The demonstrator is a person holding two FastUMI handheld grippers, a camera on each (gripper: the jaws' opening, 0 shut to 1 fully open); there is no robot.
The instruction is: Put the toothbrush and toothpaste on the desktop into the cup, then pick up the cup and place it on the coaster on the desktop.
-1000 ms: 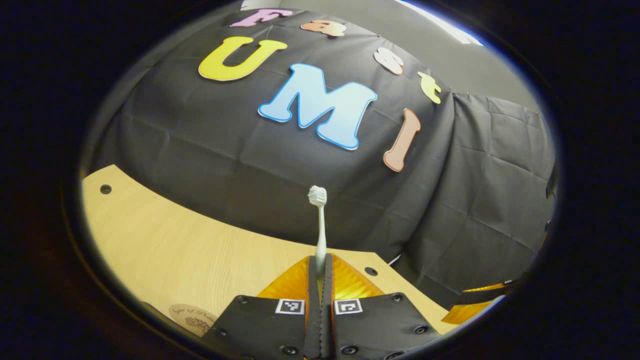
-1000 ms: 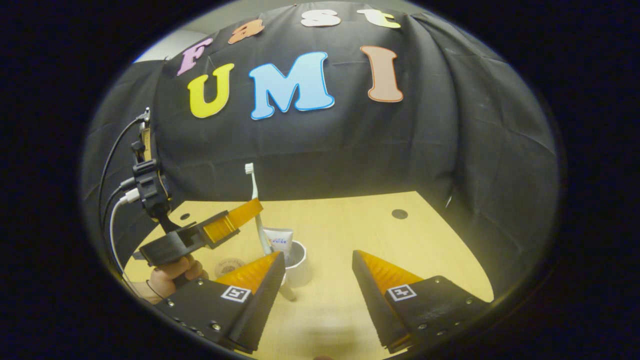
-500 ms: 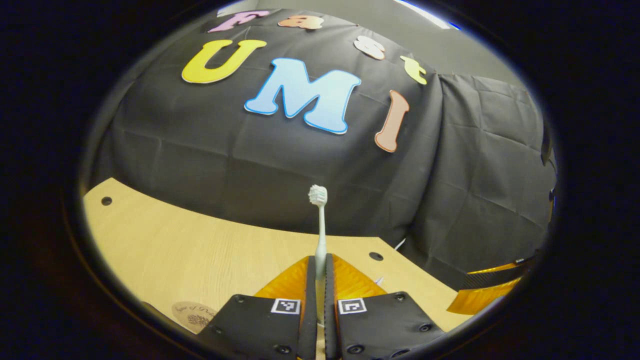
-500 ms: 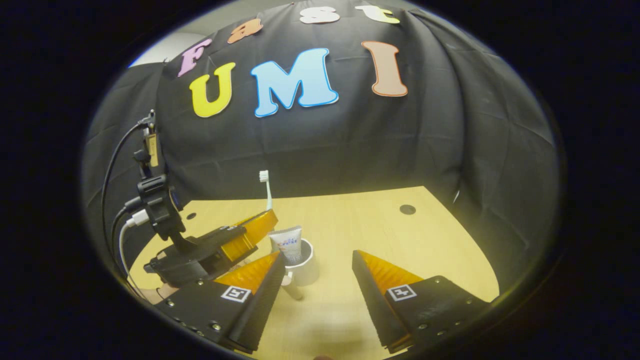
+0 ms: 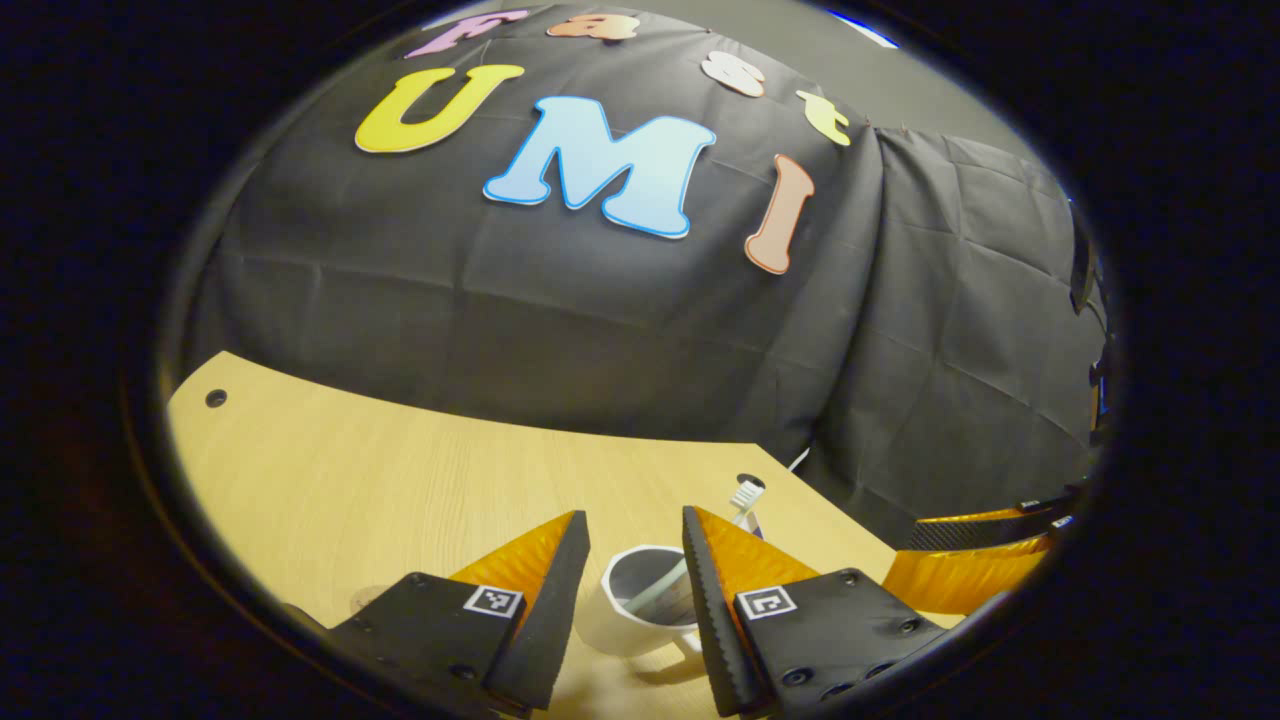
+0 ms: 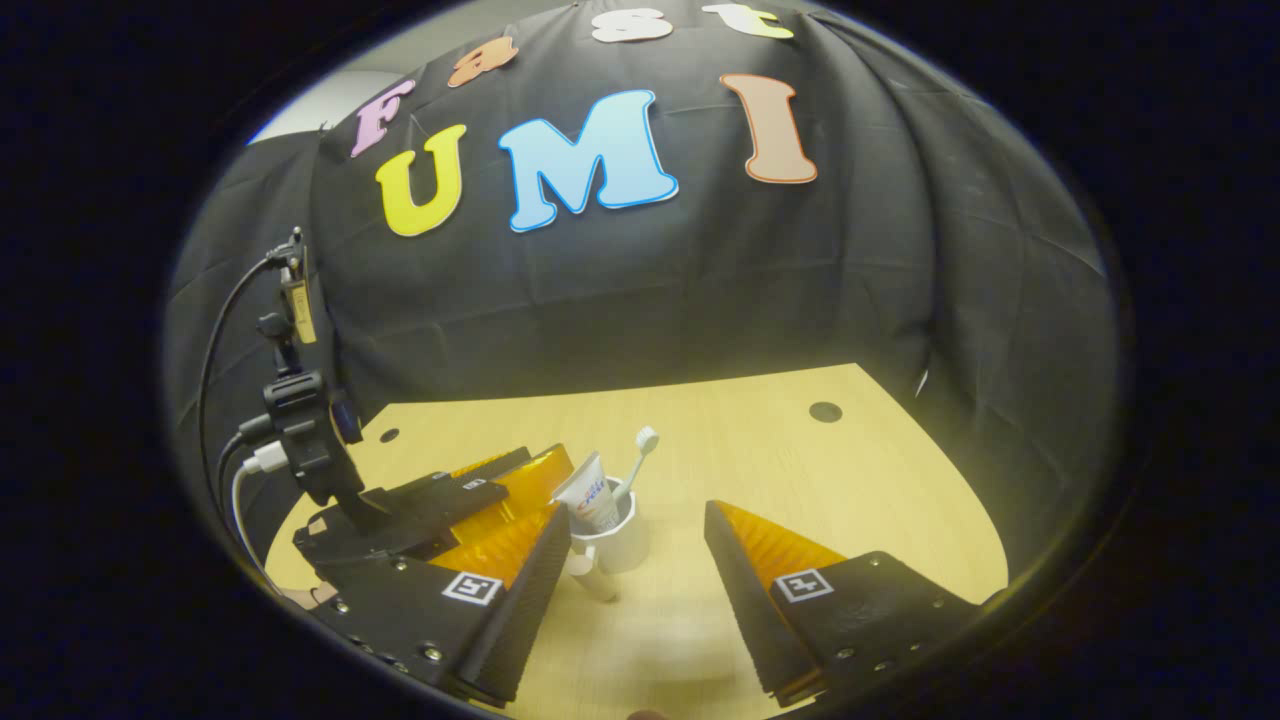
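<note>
Both items are in the cup now. The white ceramic cup w/ a side handle [image 5: 640, 600] stands upright on the pale wood worktop [image 5: 380, 480], and the slim white plastic toothbrush [image 6: 636, 462] leans in it, head up, tilted toward the far-right rim. The small white toothpaste tube [image 6: 590, 495] stands in the same cup beside it, seen in the right gripper view.

Left gripper [image 5: 632, 560]: fingers spread apart, holding nothing; the cup sits directly btwn and just ahead of them, toothbrush handle visible inside. Right gripper [image 6: 636, 560]: fingers also spread wide, empty; the cup is ahead and toward its left finger, handle pointing back toward the camera.

Step in hand, as I judge it: insertion is done, the cup pickup comes next. Key relation: the cup is centred in the left fingers' gap, so the left is nearer and better lined up; the right would need to shift sideways first. The cup's axis is vertical, so a grasp should close across the wall or on the handle, w/out tipping it — the leaning brush could swing or topple out.

The round tan coaster [image 5: 368, 597] is barely visible at the lower-left edge of the left gripper view, just beside the left finger, apart from the cup. Carry goes that way.
</note>
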